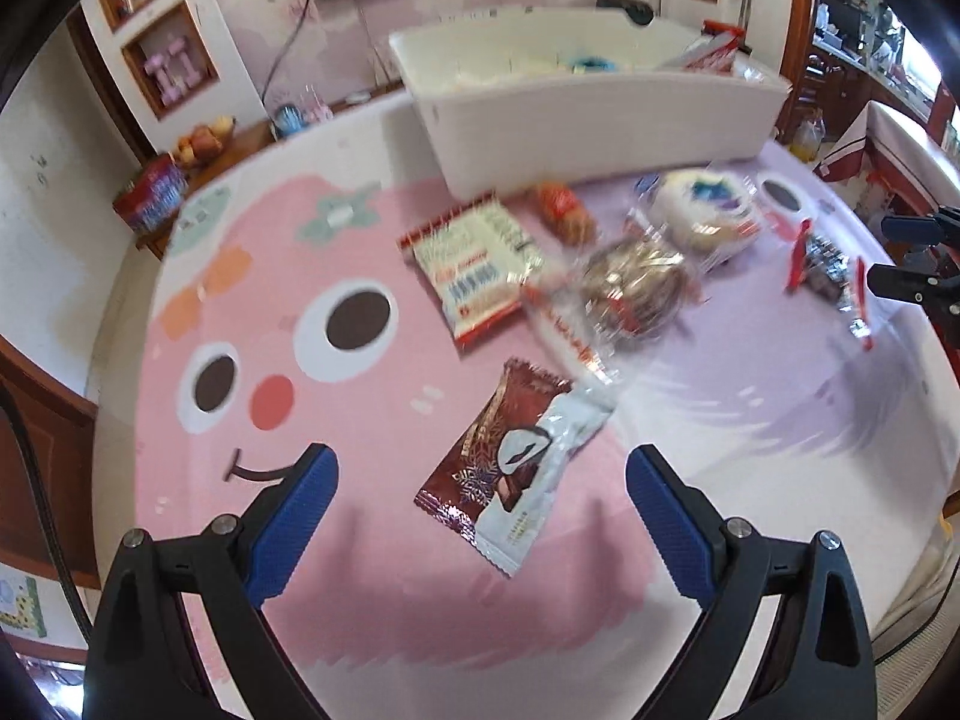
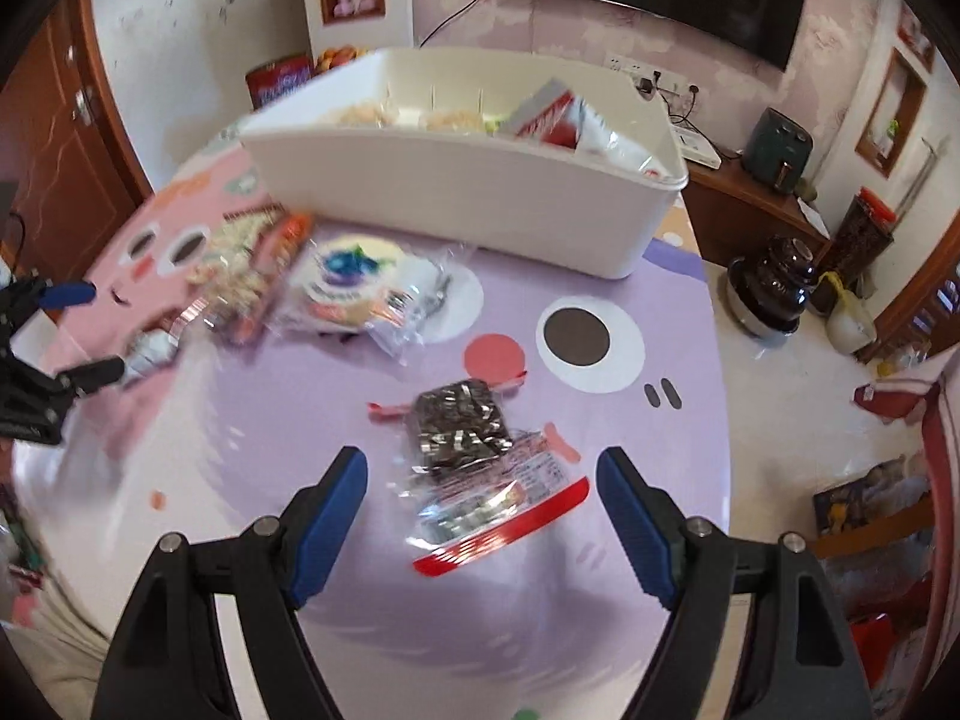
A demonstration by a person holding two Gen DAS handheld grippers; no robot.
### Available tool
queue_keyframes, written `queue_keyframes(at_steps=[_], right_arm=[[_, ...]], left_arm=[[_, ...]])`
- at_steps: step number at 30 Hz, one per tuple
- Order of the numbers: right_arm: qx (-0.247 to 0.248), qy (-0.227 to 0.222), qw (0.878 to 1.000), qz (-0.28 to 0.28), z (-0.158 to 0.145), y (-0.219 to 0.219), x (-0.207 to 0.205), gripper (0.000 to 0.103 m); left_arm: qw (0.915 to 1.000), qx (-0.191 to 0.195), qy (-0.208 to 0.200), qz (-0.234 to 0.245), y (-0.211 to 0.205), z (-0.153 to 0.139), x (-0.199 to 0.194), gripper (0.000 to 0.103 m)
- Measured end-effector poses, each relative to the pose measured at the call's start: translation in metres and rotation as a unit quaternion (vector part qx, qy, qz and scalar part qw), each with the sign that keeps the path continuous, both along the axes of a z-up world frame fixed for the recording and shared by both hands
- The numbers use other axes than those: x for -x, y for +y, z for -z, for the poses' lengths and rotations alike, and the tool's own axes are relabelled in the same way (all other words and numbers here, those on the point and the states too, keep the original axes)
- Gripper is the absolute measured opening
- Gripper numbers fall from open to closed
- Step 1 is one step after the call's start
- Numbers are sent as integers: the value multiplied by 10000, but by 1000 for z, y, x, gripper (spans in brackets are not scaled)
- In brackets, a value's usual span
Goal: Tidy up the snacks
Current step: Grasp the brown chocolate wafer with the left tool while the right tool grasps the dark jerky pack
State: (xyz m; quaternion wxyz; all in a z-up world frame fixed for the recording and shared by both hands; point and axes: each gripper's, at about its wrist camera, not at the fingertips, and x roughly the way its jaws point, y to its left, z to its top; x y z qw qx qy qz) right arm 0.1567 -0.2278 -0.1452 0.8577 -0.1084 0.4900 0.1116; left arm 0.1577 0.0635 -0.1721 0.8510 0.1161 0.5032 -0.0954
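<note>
Left gripper [image 1: 480, 468] stood wide open, empty, over brown-and-white wrapper [image 1: 510, 474]; bare mat on both sides. Right gripper [image 2: 483, 468] likewise wide, empty, over clear-wrapped dark snack [image 2: 474, 444], near table edge [image 2: 720, 420]. White bin [image 2: 456, 192] beyond.

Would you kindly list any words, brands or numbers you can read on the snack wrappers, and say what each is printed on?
None is legible.
White and red packet: blue print, blurred.
Brown and white wrapper: print too small.
Clear red-edged pack: label print too small.
Round blue-labelled pack: blurred.
</note>
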Motion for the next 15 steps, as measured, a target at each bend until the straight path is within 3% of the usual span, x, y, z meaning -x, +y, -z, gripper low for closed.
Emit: queue_keyframes(at_steps=[8,11,13,15], right_arm=[[343,153,9989,-278,27,6,-23,79],[183,224,9992,-284,29,4,-29,78],[12,324,9988,-374,30,4,-30,66],[-136,400,9981,-438,30,3,-29,62]], left_arm=[[9990,-41,410,-168,5,29,-21,95],[9985,166,467,-243,9,30,-26,92],[9975,371,540,-269,13,30,-29,84],[9966,506,560,-316,15,30,-30,78]])
